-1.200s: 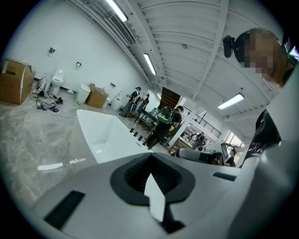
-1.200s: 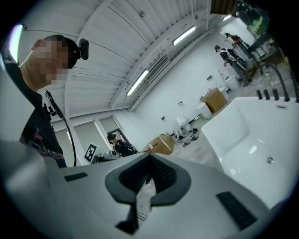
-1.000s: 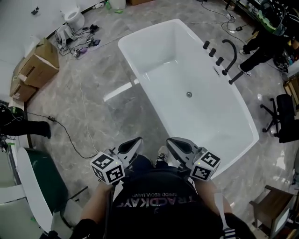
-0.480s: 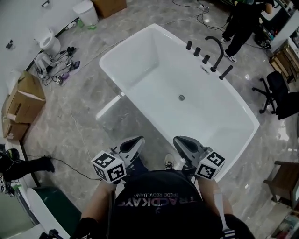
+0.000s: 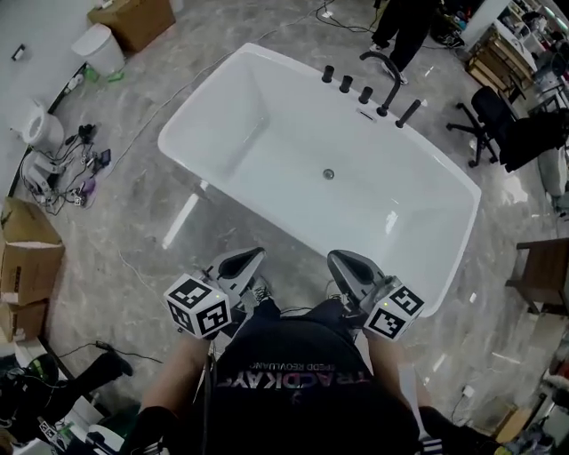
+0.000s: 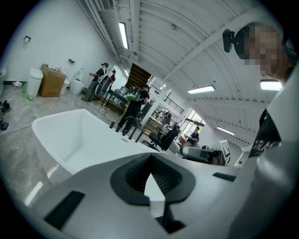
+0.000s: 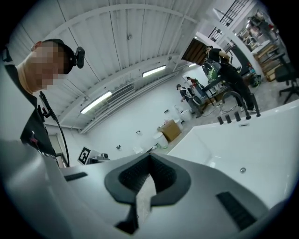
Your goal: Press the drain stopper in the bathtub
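Note:
The white bathtub lies in front of me on the marble floor. Its small round drain stopper sits in the middle of the tub floor and also shows in the right gripper view. Black faucet fittings stand on the far rim. My left gripper and right gripper hang close to my chest, short of the near rim and well away from the stopper. Both are shut with nothing held. The tub wall shows beyond the left gripper. The right gripper points over the tub.
Cardboard boxes, a white bin, a toilet and loose cables lie to the left. A person stands behind the faucet. An office chair and a wooden stool stand at the right.
The tub has shifted left and lies more squarely ahead in the head view. Both grippers stay shut near my chest, barely moved.

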The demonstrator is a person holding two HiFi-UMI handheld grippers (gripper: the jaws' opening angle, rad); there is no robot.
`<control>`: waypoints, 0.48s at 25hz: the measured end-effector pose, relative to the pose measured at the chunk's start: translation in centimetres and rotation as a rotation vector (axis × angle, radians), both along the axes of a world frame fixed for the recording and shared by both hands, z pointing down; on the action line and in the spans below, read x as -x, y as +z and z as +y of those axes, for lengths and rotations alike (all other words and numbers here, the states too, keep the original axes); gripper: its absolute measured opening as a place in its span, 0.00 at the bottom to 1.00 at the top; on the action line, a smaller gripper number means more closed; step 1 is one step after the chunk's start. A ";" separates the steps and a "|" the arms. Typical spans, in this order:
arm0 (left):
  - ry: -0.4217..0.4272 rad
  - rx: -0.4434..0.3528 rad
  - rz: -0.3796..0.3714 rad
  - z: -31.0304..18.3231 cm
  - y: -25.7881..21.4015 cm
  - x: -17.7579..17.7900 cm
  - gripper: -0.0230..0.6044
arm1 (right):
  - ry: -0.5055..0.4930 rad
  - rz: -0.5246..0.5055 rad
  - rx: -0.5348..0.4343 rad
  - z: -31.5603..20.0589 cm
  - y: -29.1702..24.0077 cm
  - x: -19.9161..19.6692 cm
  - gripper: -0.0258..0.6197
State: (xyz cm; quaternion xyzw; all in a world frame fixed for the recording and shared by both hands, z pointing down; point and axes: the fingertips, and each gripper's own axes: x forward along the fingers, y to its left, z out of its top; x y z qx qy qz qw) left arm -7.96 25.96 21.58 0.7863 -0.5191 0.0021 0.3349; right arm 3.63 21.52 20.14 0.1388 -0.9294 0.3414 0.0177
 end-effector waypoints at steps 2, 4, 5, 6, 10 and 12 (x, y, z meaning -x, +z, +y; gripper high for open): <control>0.041 0.004 0.004 0.1 0.2 0.8 0.05 | 0.047 0.002 0.004 0.5 0.2 0.5 0.06; 0.085 0.007 0.004 0.0 0.5 1.3 0.05 | 0.096 0.005 0.009 0.8 0.5 0.6 0.06; 0.107 0.009 0.004 -0.2 0.6 1.4 0.05 | 0.121 0.007 0.011 0.8 0.6 0.5 0.06; 0.126 0.012 0.007 -0.5 0.7 1.4 0.05 | 0.144 0.010 0.011 0.8 0.8 0.4 0.06; 0.179 0.026 0.006 -1.9 1.3 0.2 0.05 | 0.204 0.018 0.013 -0.3 1.3 -1.4 0.06; 0.208 0.033 -0.001 -2.6 1.7 -0.8 0.05 | 0.228 0.021 0.017 -0.9 1.7 -2.5 0.05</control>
